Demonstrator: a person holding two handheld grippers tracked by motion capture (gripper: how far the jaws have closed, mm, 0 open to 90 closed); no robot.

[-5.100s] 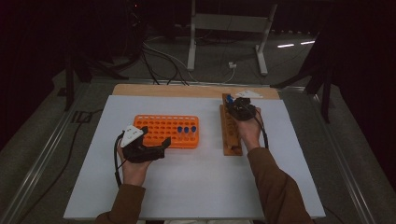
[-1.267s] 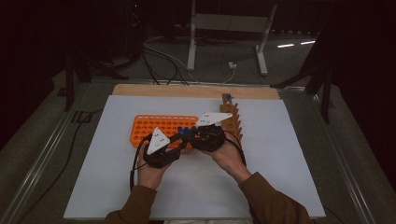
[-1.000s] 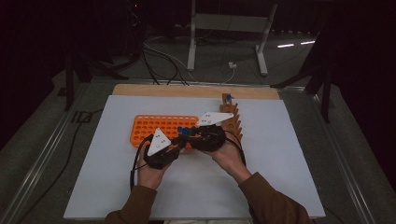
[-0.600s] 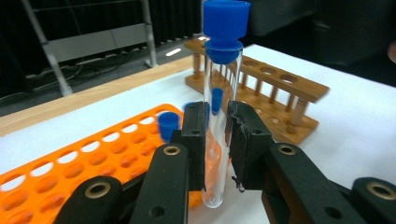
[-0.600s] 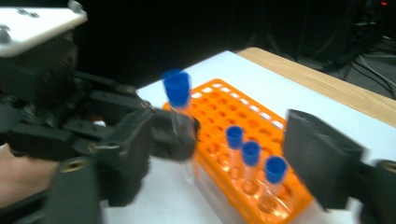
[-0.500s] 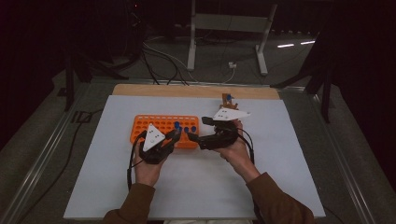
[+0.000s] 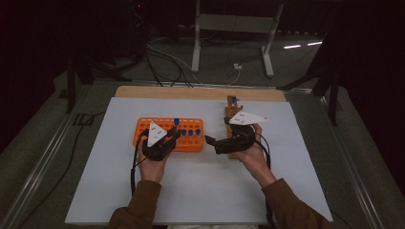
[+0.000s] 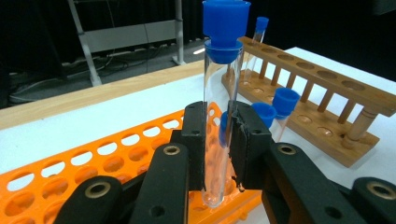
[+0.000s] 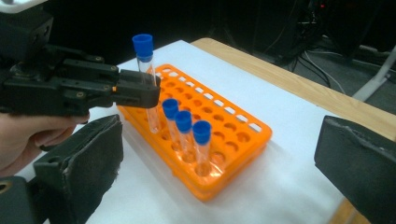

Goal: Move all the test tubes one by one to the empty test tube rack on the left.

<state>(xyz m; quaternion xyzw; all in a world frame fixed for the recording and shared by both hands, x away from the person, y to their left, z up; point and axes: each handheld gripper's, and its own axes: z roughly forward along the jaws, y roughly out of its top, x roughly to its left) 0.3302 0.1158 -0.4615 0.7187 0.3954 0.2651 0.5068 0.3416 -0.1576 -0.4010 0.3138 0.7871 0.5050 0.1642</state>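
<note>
My left gripper [image 8: 219, 116] is shut on a clear test tube with a blue cap [image 8: 218, 84]. It holds the tube upright, with the tube's lower end at a hole of the orange rack [image 8: 93, 158]. From above, the left gripper [image 7: 175, 134] is over the orange rack [image 7: 143, 129], beside three capped tubes [image 7: 190, 132]. My right gripper [image 7: 210, 141] is to the right of that rack and in front of the wooden rack [image 7: 232, 114]. Its jaws have just been opening and stand wide apart [image 9: 224, 163] with nothing between them. The held tube [image 9: 145, 70] shows there too.
The wooden rack [image 8: 322, 102] holds one blue-capped tube [image 7: 234, 99] at its far end. A white mat [image 7: 200, 191] covers the wooden table [image 7: 191, 92]. Cables and a metal stand [image 7: 234, 24] lie on the dark floor beyond.
The two grippers were together at one tube. The right gripper has let go, opened and drawn back to the right. The left gripper has carried the tube left over the orange rack.
</note>
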